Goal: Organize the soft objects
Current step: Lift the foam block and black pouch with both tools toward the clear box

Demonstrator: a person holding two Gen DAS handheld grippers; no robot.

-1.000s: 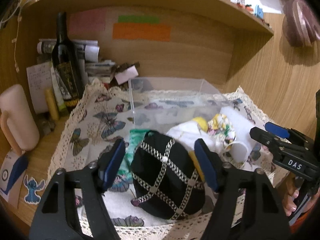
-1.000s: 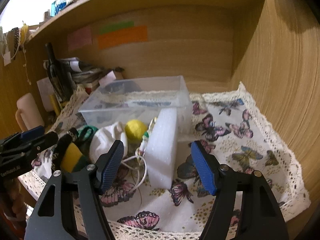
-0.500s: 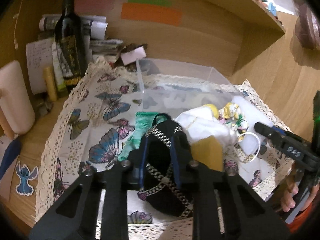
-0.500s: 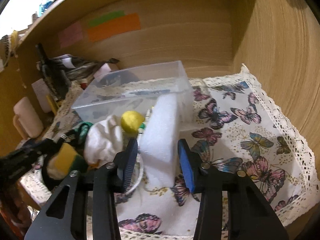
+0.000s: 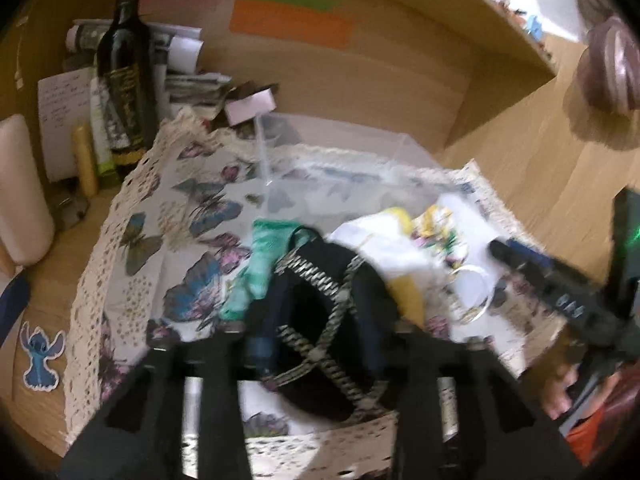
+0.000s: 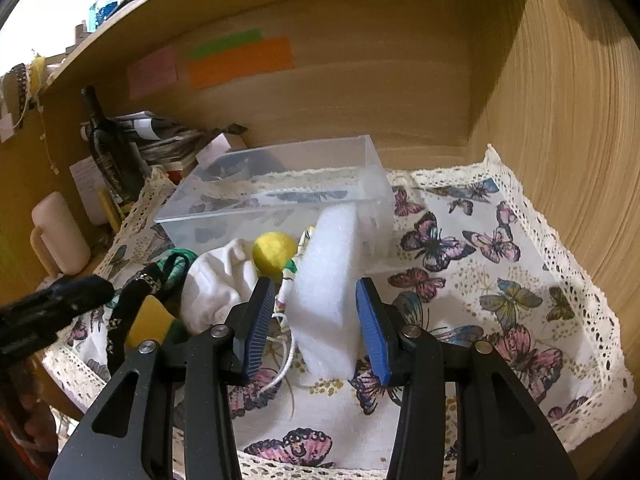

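My left gripper (image 5: 316, 332) is shut on a black cloth with a silver lattice pattern (image 5: 320, 320) at the cloth's front edge. My right gripper (image 6: 316, 324) is shut on an upright white foam block (image 6: 328, 276). Between them lie a white cloth (image 6: 220, 280), a yellow ball (image 6: 274, 252), a yellow sponge (image 6: 148, 320) and a green cloth (image 5: 264, 264). A clear plastic box (image 6: 280, 196) stands behind the pile. The left gripper also shows at the left of the right wrist view (image 6: 52, 304).
A butterfly tablecloth (image 6: 480, 280) with lace edges covers the shelf. A dark wine bottle (image 5: 126, 80), papers and a cream mug (image 6: 60, 236) stand at the back left. Wooden walls close the back and right side.
Both grippers have gone from open to shut. The left closed on the black cloth and the right closed on the white foam block. Both moved forward.
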